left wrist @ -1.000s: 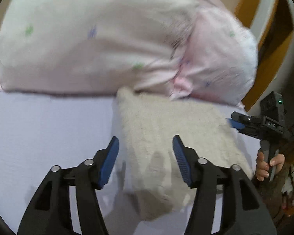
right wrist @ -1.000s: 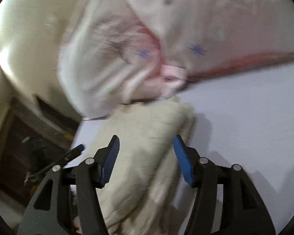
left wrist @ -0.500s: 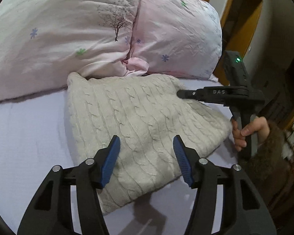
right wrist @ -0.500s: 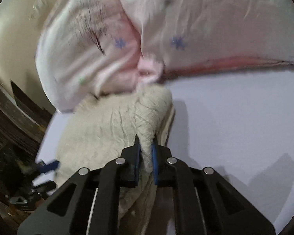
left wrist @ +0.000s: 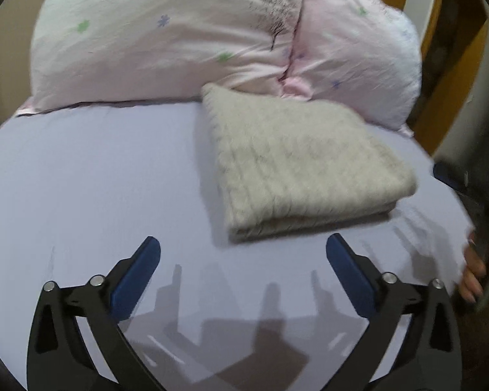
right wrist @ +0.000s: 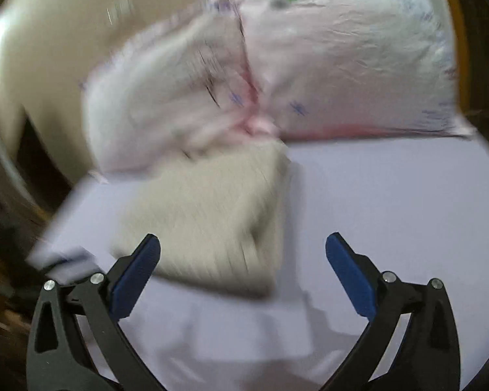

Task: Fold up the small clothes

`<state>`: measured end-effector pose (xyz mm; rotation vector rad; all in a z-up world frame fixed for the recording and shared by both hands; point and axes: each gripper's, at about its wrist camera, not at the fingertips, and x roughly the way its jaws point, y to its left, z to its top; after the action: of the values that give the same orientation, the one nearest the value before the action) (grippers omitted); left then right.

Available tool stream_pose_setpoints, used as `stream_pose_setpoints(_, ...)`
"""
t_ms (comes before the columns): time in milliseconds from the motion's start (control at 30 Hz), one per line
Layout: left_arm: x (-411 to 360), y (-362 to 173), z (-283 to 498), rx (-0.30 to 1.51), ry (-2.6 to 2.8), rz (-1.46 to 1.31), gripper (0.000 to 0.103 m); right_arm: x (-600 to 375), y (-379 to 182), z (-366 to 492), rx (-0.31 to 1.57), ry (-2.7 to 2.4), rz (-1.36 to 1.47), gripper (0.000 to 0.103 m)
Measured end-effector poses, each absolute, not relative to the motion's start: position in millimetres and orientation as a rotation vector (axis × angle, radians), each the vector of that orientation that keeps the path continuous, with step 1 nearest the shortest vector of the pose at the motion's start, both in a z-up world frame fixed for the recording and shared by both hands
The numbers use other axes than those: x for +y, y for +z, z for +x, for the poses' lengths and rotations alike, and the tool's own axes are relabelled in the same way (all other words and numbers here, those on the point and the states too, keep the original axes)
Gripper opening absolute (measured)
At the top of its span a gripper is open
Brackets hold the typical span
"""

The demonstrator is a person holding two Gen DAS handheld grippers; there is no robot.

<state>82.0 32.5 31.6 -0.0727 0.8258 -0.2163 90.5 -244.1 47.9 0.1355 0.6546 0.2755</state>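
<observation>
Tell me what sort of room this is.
Most likely a bedroom, and the work surface is a bed: a lilac sheet is spread flat, and two pink pillows lie at its far edge. A folded knit sweater lies on the sheet.

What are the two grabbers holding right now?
Nothing. The left gripper and right gripper both have open jaws, with the folded sweater lying free on the bed.
</observation>
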Motion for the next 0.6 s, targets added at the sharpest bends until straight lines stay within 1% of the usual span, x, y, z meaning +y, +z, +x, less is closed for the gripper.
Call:
stream_pose_setpoints(67,26.4,26.8,83.8,0.841,-0.186,-0.042,0.102,-219.7,26.9,77.8,0.691,0.169,0.018,0.101)
stream_pose_setpoints(167,23.0,16.3,93.4,0.876,-0.173,-0.035,0.102,-196.0,1.0,78.0,0.748,0.182,-0.042,0.101)
stream_pose_setpoints(233,22.4,10.1,96.4,0.897,-0.175,-0.028,0.102,-184.8,-7.5,83.7,0.794,0.195,-0.061,0.096)
stream_pose_setpoints(400,15.5,1.0,93.6,0.919,-0.165,0.021,0.102,-177.8,-19.3,88.7,0.869,0.173,-0.101,0.095)
stream_pose_setpoints(600,6.2,-1.6,93.5,0.933,-0.133,0.094,0.102,-178.4,-23.1,84.0,0.877,0.155,-0.084,0.096)
